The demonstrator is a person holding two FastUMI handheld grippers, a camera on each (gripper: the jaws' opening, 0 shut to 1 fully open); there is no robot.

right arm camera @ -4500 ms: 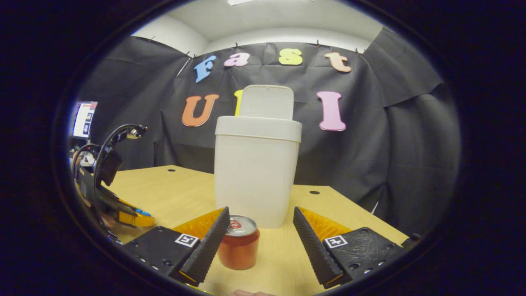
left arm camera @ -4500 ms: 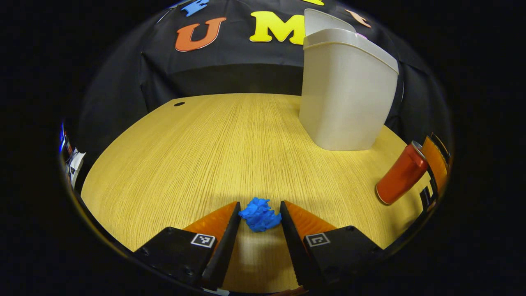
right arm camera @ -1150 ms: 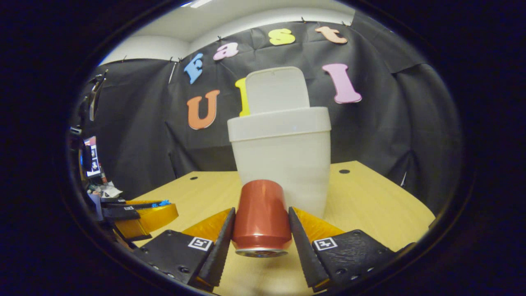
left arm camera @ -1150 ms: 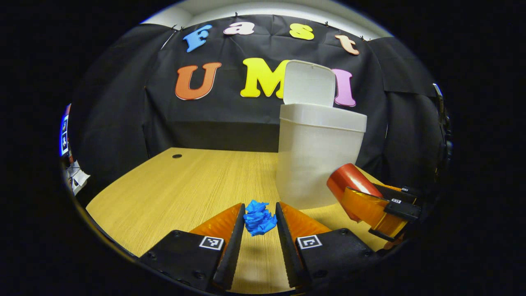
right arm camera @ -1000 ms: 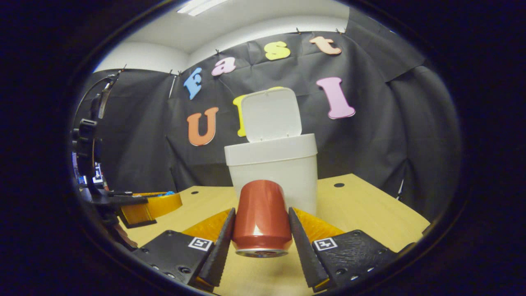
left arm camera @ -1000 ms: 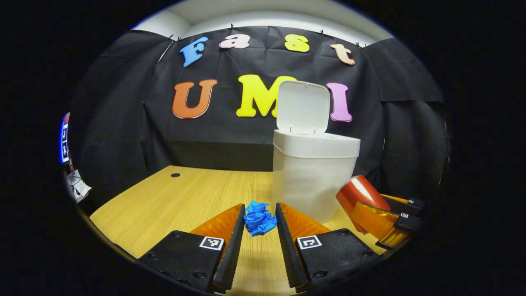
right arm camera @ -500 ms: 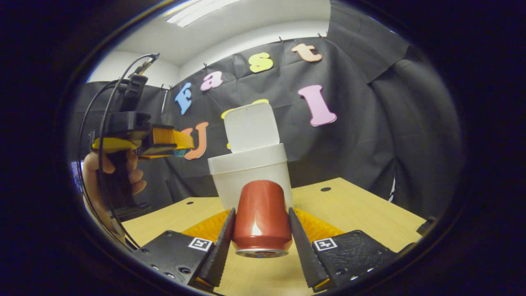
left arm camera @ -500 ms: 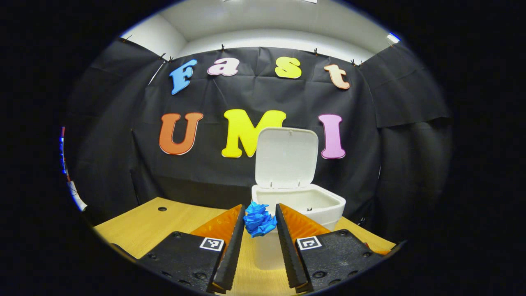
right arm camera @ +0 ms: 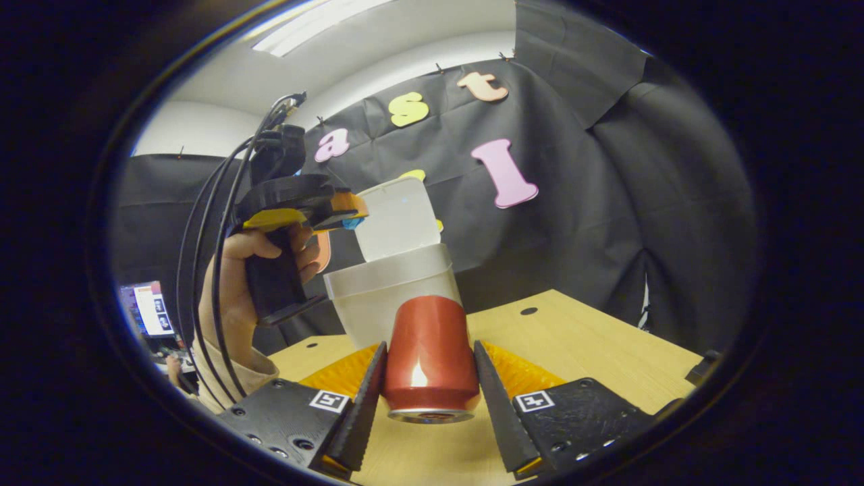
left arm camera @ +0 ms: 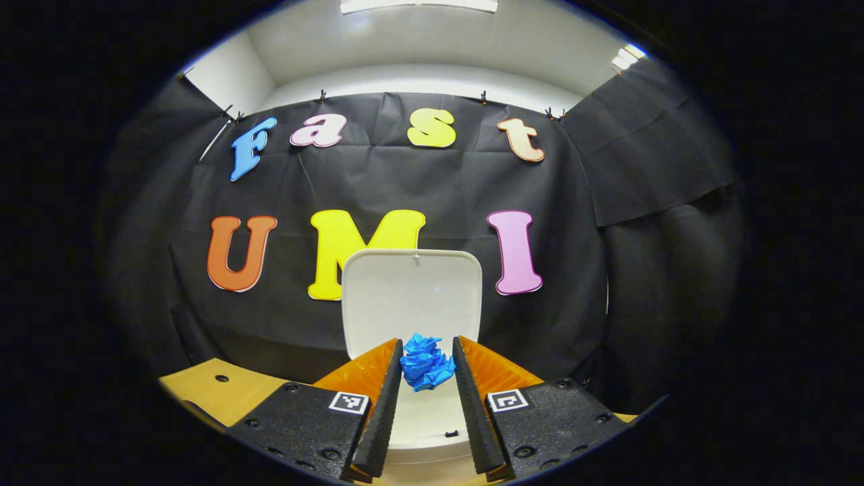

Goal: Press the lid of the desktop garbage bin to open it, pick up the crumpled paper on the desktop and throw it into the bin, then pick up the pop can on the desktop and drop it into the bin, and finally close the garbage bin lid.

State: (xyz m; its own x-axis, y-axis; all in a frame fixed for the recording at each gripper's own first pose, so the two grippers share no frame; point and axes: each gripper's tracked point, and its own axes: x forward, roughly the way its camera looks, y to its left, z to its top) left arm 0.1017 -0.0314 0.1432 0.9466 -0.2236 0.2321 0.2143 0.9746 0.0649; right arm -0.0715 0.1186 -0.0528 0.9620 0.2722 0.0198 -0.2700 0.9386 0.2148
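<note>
Paper sits pinched in the left tool, just above the open bin, lid upright behind. Right tool clamps the can lower, near the bin's front; release should drop the paper straight in.

White bin, lid upright; blue crumpled paper above; red can lifted.

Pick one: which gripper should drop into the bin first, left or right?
Left. The left gripper holds the crumpled paper up over the bin, in front of its raised lid. The right gripper holds the pop can lower, short of the bin, and paper goes first.
</note>
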